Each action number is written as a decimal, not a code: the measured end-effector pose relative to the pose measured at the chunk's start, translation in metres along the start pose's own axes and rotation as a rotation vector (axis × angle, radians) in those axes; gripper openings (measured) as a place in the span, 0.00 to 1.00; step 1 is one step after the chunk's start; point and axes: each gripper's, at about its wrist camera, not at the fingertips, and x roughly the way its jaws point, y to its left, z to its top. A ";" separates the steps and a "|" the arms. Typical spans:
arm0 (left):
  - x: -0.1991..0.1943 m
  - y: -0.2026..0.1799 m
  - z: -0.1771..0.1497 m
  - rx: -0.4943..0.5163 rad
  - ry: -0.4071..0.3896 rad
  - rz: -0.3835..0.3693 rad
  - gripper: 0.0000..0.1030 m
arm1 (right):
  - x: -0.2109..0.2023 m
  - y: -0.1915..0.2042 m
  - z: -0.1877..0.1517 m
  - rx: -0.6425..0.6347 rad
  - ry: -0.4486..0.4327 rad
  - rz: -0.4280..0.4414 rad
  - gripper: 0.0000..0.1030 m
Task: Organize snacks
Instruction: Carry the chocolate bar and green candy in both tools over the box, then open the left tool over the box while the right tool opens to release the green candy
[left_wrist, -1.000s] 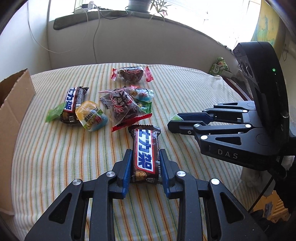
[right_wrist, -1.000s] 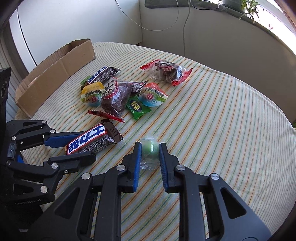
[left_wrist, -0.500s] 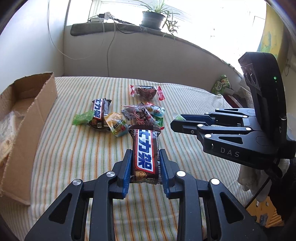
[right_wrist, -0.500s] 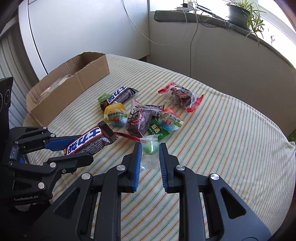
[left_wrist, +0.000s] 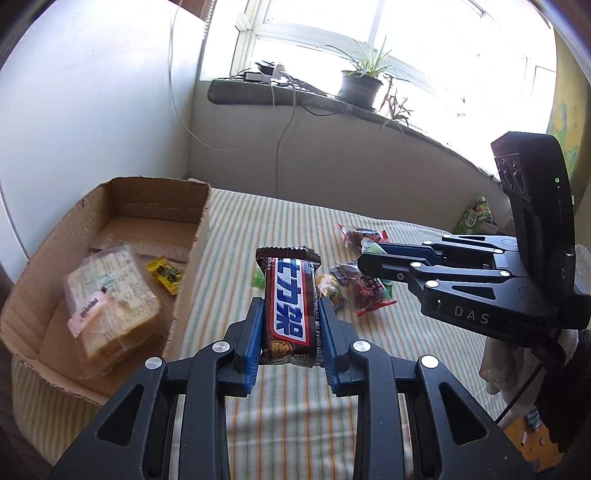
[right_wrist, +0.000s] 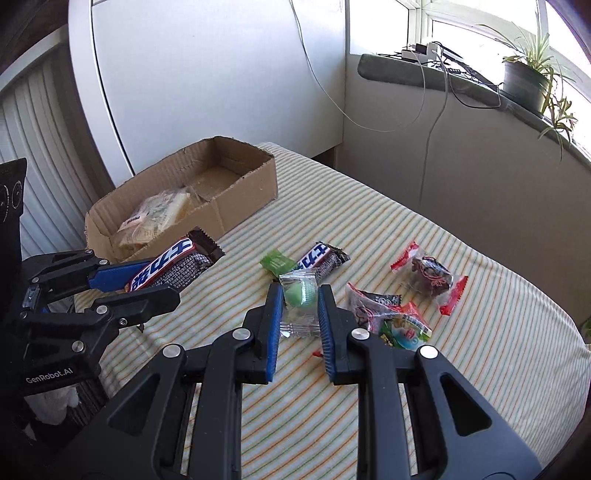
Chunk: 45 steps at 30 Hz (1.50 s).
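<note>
My left gripper (left_wrist: 291, 317) is shut on a brown chocolate bar (left_wrist: 290, 306) with a blue and white label, held in the air above the striped cloth. The same bar (right_wrist: 173, 267) shows at the left of the right wrist view, near the cardboard box (right_wrist: 243, 190). My right gripper (right_wrist: 300, 306) is shut on a clear packet with a green candy (right_wrist: 301, 295), also lifted. The open box (left_wrist: 184, 273) lies left of the left gripper and holds a wrapped sandwich (left_wrist: 110, 302) and a small yellow packet (left_wrist: 164, 271).
Several snacks lie on the striped cloth (right_wrist: 369, 206): a second chocolate bar (right_wrist: 321, 258), a green packet (right_wrist: 275, 262), two red-ended packets (right_wrist: 428, 277) and a colourful round one (right_wrist: 406, 328). A windowsill with a potted plant (right_wrist: 524, 81) and cables runs behind.
Both grippers have risen with their snacks and swung left, so the cardboard box and its contents have come into view. The loose snacks now lie farther below.
</note>
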 end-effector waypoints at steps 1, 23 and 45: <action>-0.003 0.006 0.001 -0.008 -0.008 0.012 0.26 | 0.002 0.004 0.004 -0.008 -0.004 0.005 0.19; -0.023 0.088 0.013 -0.109 -0.056 0.150 0.26 | 0.077 0.069 0.093 -0.111 -0.018 0.112 0.19; -0.012 0.099 0.016 -0.131 -0.034 0.165 0.26 | 0.115 0.082 0.107 -0.120 0.026 0.142 0.20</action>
